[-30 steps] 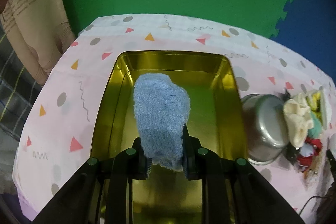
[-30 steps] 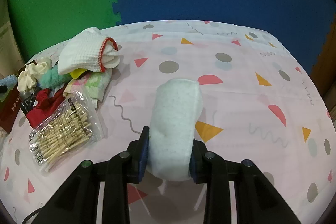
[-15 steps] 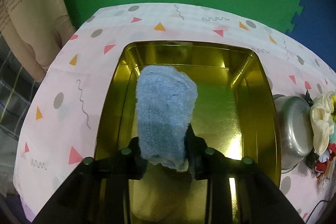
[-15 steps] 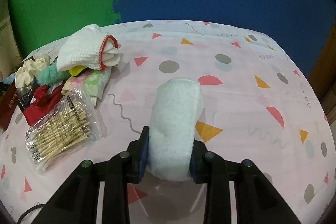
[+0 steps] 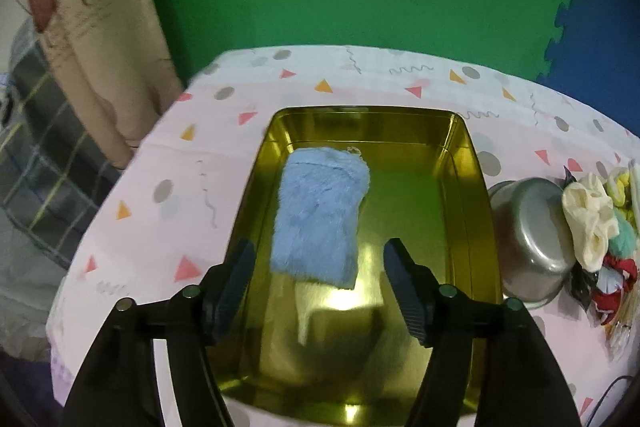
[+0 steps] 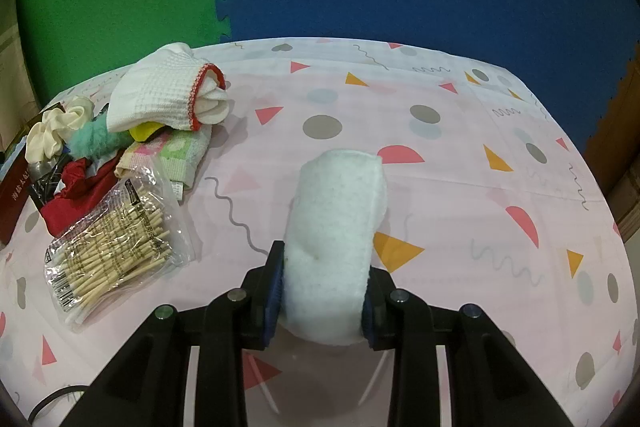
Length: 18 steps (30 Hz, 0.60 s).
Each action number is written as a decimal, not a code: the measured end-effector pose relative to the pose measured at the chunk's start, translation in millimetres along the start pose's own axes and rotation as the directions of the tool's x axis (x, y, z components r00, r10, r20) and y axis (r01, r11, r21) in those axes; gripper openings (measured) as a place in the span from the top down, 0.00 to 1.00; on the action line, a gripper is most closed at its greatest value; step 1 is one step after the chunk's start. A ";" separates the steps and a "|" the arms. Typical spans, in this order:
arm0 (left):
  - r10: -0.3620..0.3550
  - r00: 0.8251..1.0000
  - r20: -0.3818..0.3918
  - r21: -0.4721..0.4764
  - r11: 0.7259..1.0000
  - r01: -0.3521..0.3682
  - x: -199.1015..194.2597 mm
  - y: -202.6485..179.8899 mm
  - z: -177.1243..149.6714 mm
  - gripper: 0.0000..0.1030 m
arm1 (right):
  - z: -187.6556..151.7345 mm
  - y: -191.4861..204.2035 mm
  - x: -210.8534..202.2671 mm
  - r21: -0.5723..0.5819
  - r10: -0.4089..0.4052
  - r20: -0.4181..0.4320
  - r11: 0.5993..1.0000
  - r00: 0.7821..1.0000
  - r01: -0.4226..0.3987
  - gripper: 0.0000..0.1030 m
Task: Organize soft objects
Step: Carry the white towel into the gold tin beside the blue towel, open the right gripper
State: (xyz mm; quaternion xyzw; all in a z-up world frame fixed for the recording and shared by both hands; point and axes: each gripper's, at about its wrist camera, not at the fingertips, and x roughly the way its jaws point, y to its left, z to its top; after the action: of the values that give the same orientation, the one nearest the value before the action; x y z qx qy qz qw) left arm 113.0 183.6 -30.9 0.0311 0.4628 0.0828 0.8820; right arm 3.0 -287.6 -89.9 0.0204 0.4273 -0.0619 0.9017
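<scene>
A fluffy light-blue cloth (image 5: pixel 320 217) lies in the gold metal tray (image 5: pixel 464 163), toward its left side. My left gripper (image 5: pixel 320 279) hovers over the tray's near end, its jaws opening, and the pads stand clear of the cloth on both sides. In the right wrist view my right gripper (image 6: pixel 322 295) is shut on a folded white fuzzy cloth (image 6: pixel 336 227), held above the pink patterned tablecloth (image 6: pixel 460 167).
A steel bowl (image 5: pixel 532 239) sits right of the tray beside a pile of scrunchies (image 5: pixel 588 215). In the right wrist view lie a white waffle towel (image 6: pixel 164 91), a pastel cloth (image 6: pixel 172 151), a red fabric (image 6: pixel 76 187), a bag of cotton swabs (image 6: pixel 116 247) and a dark red box (image 6: pixel 12 195).
My left gripper let go of the blue cloth, which dropped flat into the tray, and the gripper drew back with its jaws spread. The right gripper kept still with the white cloth.
</scene>
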 end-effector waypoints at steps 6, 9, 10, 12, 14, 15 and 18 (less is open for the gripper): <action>0.049 0.998 0.040 -0.054 0.997 -0.046 -25.7 1.5 -27.7 0.31 | -0.8 0.9 -0.3 -0.008 -0.010 -0.003 1.000 1.000 0.010 0.68; 0.060 0.998 0.034 -0.089 0.994 -0.057 -31.1 3.6 -40.2 0.31 | 0.8 2.6 -0.2 -0.017 -0.024 -0.010 1.000 1.000 0.023 0.68; 0.062 0.998 0.033 -0.100 0.993 -0.058 -33.0 4.9 -45.2 0.31 | 1.3 3.3 -0.4 -0.020 -0.030 -0.011 0.999 0.999 0.029 0.70; 0.056 0.998 0.029 -0.114 0.992 -0.053 -35.7 7.1 -53.3 0.31 | 2.3 4.3 -1.9 -0.020 -0.037 -0.013 0.999 0.999 0.036 0.70; 0.051 0.998 0.028 -0.124 0.991 -0.047 -37.9 9.1 -59.5 0.31 | 3.2 6.9 -5.3 -0.021 -0.045 -0.014 0.999 0.999 0.045 0.70; 0.050 0.998 0.030 -0.125 0.991 -0.046 -38.7 10.1 -61.4 0.31 | 3.7 8.6 -7.7 -0.024 -0.049 -0.011 0.999 0.999 0.048 0.70; 0.064 0.997 0.043 -0.126 0.990 -0.058 -41.2 12.1 -65.2 0.25 | 5.4 16.5 -15.2 -0.037 -0.044 -0.006 0.998 0.999 0.044 0.70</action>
State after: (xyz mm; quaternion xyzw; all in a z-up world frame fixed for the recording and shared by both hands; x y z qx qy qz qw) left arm 35.0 186.8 -33.1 -0.0080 0.4348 0.1379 0.8899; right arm -0.3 -270.3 -75.0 -0.0057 0.4317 -0.0738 0.8990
